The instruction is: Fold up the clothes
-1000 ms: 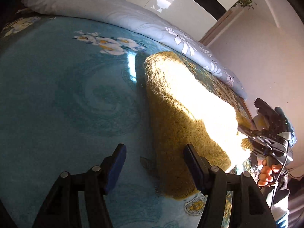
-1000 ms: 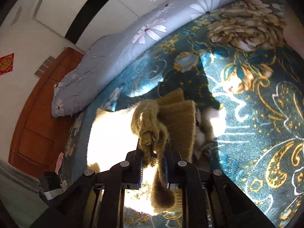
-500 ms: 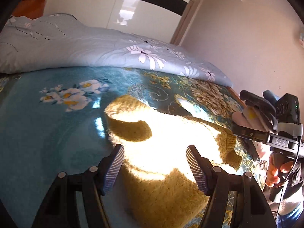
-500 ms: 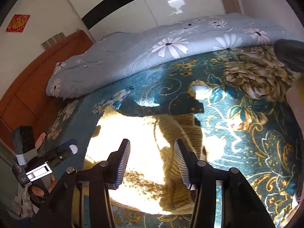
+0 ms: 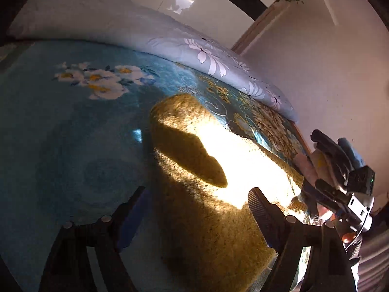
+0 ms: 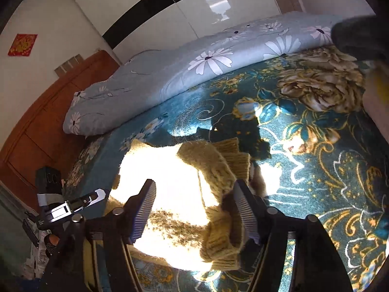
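Note:
A mustard-yellow knitted sweater (image 5: 209,194) lies flat on the teal floral bedspread (image 5: 60,133), half in bright sunlight. My left gripper (image 5: 197,209) is open above its near end, holding nothing. In the right wrist view the sweater (image 6: 170,182) lies with a sleeve (image 6: 214,170) folded across its body, the ribbed cuff (image 6: 218,245) near the fingers. My right gripper (image 6: 194,209) is open just above the sleeve and body, gripping nothing. Each gripper shows in the other's view: the right one (image 5: 340,189) at the sweater's far end, the left one (image 6: 70,206) at the bed's left edge.
A rolled pale-blue flowered duvet (image 6: 194,63) lies along the far side of the bed, against a white wardrobe (image 6: 170,7). A wooden headboard (image 6: 36,121) stands at the left. Folded clothes (image 6: 379,92) sit at the bed's right edge.
My right gripper has let go of the sleeve, which now lies folded across the sweater, and has opened. My left gripper has swung over the sweater's near end.

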The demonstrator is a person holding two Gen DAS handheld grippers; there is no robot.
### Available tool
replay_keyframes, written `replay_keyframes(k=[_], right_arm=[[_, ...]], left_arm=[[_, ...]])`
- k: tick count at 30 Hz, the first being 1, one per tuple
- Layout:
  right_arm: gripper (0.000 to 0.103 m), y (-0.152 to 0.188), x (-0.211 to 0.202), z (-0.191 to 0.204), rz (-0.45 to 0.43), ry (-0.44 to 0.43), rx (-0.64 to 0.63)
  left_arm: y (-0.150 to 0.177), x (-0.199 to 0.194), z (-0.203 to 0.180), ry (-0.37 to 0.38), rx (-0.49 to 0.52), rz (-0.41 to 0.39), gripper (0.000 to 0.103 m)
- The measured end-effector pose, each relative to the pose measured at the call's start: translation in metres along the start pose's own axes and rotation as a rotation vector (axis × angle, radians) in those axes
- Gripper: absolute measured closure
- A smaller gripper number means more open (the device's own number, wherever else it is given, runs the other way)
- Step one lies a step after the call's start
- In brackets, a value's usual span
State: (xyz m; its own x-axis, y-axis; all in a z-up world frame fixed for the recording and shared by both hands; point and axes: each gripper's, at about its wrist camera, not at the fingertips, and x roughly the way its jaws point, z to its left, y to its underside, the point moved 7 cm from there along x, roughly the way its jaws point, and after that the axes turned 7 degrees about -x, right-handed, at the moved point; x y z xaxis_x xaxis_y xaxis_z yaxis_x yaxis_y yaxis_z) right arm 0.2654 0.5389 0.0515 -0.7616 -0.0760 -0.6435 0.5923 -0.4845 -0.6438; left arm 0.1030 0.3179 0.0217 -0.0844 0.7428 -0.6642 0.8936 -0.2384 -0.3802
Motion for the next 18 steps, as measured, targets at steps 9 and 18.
replay_keyframes(k=[9,18], right_arm=[[0.021,0.022,0.036,-0.033,0.055,-0.131,0.191],[0.054,0.032,0.062,-0.035,0.113,-0.178,0.269]], left_arm=[[0.014,0.044,0.004,0.1,-0.098,0.147,0.017],[0.022,0.043,-0.001,0.084,-0.116,0.123,0.052]])
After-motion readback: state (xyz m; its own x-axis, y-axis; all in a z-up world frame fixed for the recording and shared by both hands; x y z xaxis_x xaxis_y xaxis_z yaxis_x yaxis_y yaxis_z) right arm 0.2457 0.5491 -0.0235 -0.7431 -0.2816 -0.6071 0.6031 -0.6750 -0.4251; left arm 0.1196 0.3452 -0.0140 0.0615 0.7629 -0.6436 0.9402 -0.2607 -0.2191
